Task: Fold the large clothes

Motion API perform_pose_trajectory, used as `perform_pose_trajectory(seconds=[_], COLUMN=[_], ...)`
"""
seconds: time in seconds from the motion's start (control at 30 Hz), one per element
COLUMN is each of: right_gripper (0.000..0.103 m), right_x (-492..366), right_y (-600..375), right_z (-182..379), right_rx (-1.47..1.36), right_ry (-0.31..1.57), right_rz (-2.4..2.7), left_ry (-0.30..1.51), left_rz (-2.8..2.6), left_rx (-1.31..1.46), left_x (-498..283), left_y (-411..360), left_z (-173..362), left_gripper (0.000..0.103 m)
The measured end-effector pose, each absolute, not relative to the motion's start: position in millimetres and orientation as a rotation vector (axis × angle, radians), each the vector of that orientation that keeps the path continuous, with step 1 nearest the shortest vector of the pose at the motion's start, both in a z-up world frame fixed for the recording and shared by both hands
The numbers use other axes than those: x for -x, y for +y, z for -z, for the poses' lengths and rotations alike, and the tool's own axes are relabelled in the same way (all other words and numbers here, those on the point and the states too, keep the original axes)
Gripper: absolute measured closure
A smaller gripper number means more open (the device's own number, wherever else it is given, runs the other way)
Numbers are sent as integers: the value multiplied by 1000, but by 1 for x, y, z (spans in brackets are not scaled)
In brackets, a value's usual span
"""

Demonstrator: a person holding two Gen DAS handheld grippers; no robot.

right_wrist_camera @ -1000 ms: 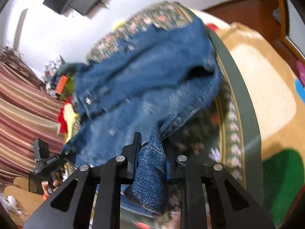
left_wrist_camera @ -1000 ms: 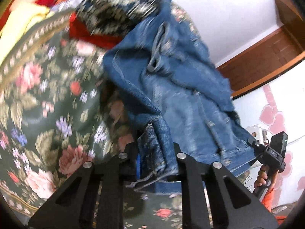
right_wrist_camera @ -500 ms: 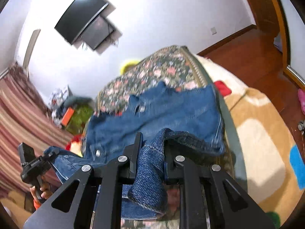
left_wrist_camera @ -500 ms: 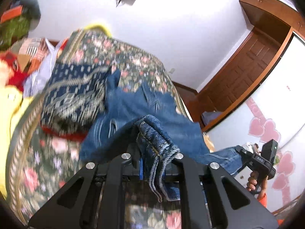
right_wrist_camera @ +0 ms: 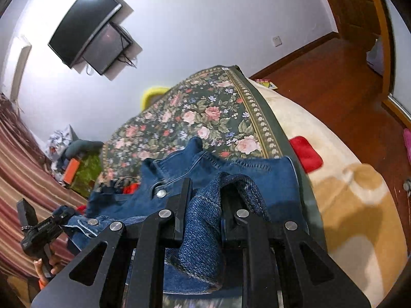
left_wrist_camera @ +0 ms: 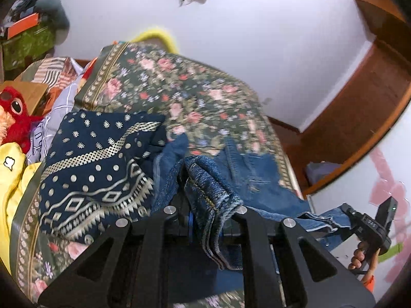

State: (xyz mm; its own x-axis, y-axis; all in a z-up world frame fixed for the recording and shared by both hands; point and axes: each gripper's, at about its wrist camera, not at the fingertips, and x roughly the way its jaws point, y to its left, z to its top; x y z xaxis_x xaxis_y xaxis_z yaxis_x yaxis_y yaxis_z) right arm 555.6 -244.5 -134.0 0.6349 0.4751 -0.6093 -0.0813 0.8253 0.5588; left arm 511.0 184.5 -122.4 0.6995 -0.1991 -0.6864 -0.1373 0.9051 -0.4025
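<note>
A blue denim jacket [left_wrist_camera: 257,179] lies spread on the floral bed cover [left_wrist_camera: 185,97], its collar toward the far end. My left gripper [left_wrist_camera: 205,200] is shut on a bunched denim hem at the jacket's near left corner. My right gripper [right_wrist_camera: 203,202] is shut on a denim cuff [right_wrist_camera: 203,225] at the jacket's [right_wrist_camera: 231,177] near right corner. Each gripper shows in the other's view: the right one [left_wrist_camera: 370,225] and the left one [right_wrist_camera: 43,228], both holding denim.
A folded navy patterned cloth [left_wrist_camera: 97,169] lies left of the jacket. Yellow fabric [left_wrist_camera: 12,179] and a red plush toy [left_wrist_camera: 15,113] sit at the far left. A beige blanket [right_wrist_camera: 346,192] hangs off the bed's right side over a wooden floor [right_wrist_camera: 334,77].
Both grippers have tilted up and lowered the jacket, which hung bunched in the air, so that it now lies spread flat on the bed cover. Both grips are unchanged.
</note>
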Motion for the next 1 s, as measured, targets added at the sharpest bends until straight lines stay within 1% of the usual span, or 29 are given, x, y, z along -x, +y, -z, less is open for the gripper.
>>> perform_pose_trajectory(seconds=[0.13, 0.23, 0.37, 0.43, 0.5, 0.57, 0.63, 0.67, 0.7, 0.73, 0.8, 0.83, 0.87, 0.9, 1.0], right_gripper=[88, 88, 86, 86, 82, 77, 76, 75, 75, 72, 64, 58, 56, 56, 54], right_x=[-580, -589, -597, -596, -595, -593, -588, -584, -579, -574, -559, -555, -547, -538, -517], right_y=[-237, -233, -237, -241, -243, -245, -244, -243, -242, -240, -238, -237, -239, -241, -245], right_z=[159, 182, 205, 210, 212, 208, 199, 192, 185, 178, 159, 154, 146, 138, 127], right_rx=[-478, -438, -429, -425, -426, -422, -394, -369, -337, -299, -200, -175, -152, -136, -129], right_ry=[883, 923, 977, 993, 1011, 1025, 1021, 1011, 994, 974, 903, 879, 853, 834, 839], right_rz=[-327, -312, -299, -296, -299, -290, -291, -294, -291, -279, -236, -230, -230, -234, -273], left_ry=[854, 863, 858, 865, 881, 903, 921, 928, 929, 930, 938, 931, 914, 902, 866], left_rz=[-6, -27, -34, -39, -36, -38, -24, -8, 2, 8, 14, 12, 10, 12, 42], left_rx=[421, 355, 241, 187, 137, 98, 80, 77, 75, 69, 54, 44, 35, 30, 14], left_x=[-537, -547, -551, -551, -552, -550, -547, -544, -540, -535, -526, -519, -511, -505, -481], left_y=[189, 185, 171, 163, 155, 148, 143, 141, 138, 135, 130, 128, 126, 124, 117], left_z=[153, 171, 177, 175, 174, 171, 167, 165, 162, 159, 153, 149, 144, 140, 129], left_gripper=[89, 86, 85, 83, 74, 70, 59, 49, 42, 39, 30, 27, 22, 20, 18])
